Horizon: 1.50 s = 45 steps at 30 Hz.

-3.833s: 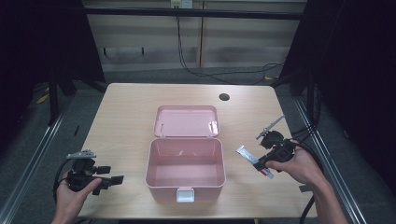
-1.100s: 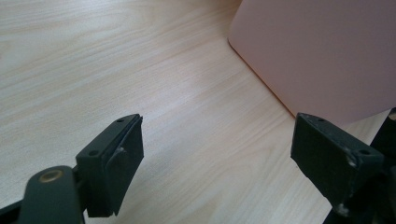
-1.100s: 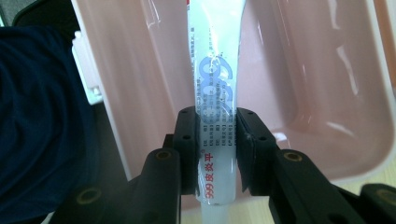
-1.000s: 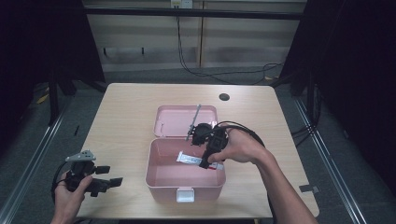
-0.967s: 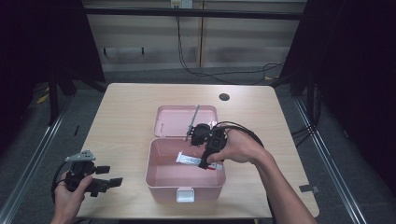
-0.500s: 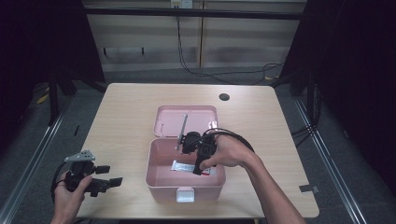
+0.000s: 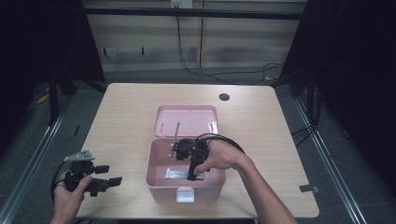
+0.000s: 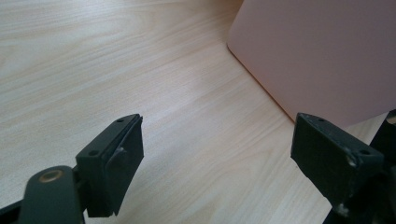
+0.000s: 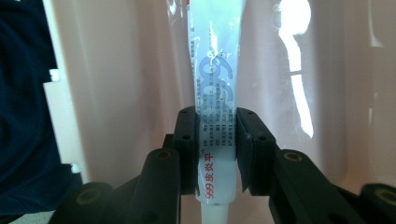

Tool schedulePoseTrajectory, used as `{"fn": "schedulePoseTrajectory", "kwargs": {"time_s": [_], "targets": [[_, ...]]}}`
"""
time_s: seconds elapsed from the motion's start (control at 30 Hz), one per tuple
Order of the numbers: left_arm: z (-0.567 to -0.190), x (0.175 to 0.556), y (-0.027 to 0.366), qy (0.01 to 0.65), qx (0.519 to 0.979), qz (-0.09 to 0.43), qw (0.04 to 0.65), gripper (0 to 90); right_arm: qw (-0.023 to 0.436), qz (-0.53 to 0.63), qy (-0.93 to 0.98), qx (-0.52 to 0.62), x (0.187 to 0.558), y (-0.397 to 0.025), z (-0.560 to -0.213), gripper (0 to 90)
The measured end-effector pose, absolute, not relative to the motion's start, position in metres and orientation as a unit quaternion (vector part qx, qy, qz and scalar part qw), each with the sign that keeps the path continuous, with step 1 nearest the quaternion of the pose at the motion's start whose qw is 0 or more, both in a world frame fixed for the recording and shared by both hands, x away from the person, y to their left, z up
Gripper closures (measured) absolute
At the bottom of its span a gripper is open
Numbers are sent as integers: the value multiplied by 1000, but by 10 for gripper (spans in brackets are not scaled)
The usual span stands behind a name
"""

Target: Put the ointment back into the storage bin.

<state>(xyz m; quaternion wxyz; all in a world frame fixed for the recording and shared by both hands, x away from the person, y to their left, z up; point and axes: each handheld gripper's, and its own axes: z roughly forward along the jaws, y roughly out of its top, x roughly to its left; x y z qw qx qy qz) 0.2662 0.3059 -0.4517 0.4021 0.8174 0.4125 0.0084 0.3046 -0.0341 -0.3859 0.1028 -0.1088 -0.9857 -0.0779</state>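
Observation:
A pink box point(image 7: 159, 164) stands open at the table's front centre, its lid point(image 7: 187, 120) laid back behind it. My right gripper point(image 7: 191, 173) reaches down into the box, shut on a white tube with red and blue print point(image 7: 177, 174) that lies low over the box floor. In the right gripper view the tube point(image 9: 215, 70) runs up between the two black jaws, against the box's pink inside point(image 9: 116, 84). My left gripper point(image 7: 109, 183) rests at the front left of the table, open and empty, its pads point(image 8: 119, 158) wide apart beside the box's outer wall point(image 8: 317, 56).
A dark round hole point(image 7: 224, 97) lies in the tabletop at the back right. The box has a white latch point(image 7: 185, 194) at its front. Cables trail behind the table, and metal rails run along both sides on the floor.
My right gripper carried the tube from the table's right side over the box and has lowered it inside, moving left and toward the front. The left gripper has stayed put.

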Motion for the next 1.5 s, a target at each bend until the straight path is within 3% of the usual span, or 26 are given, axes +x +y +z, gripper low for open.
{"fn": "schedulePoseTrajectory", "kwargs": {"time_s": [0.53,1.5], "targets": [[-452,267,309,426,813,10,397,181,140,-63,-986,-72,306,-19,-408,718],[-454,268,310,440,811,6,387,181,167,-49,-983,-66,309,-3,-443,716]]}}
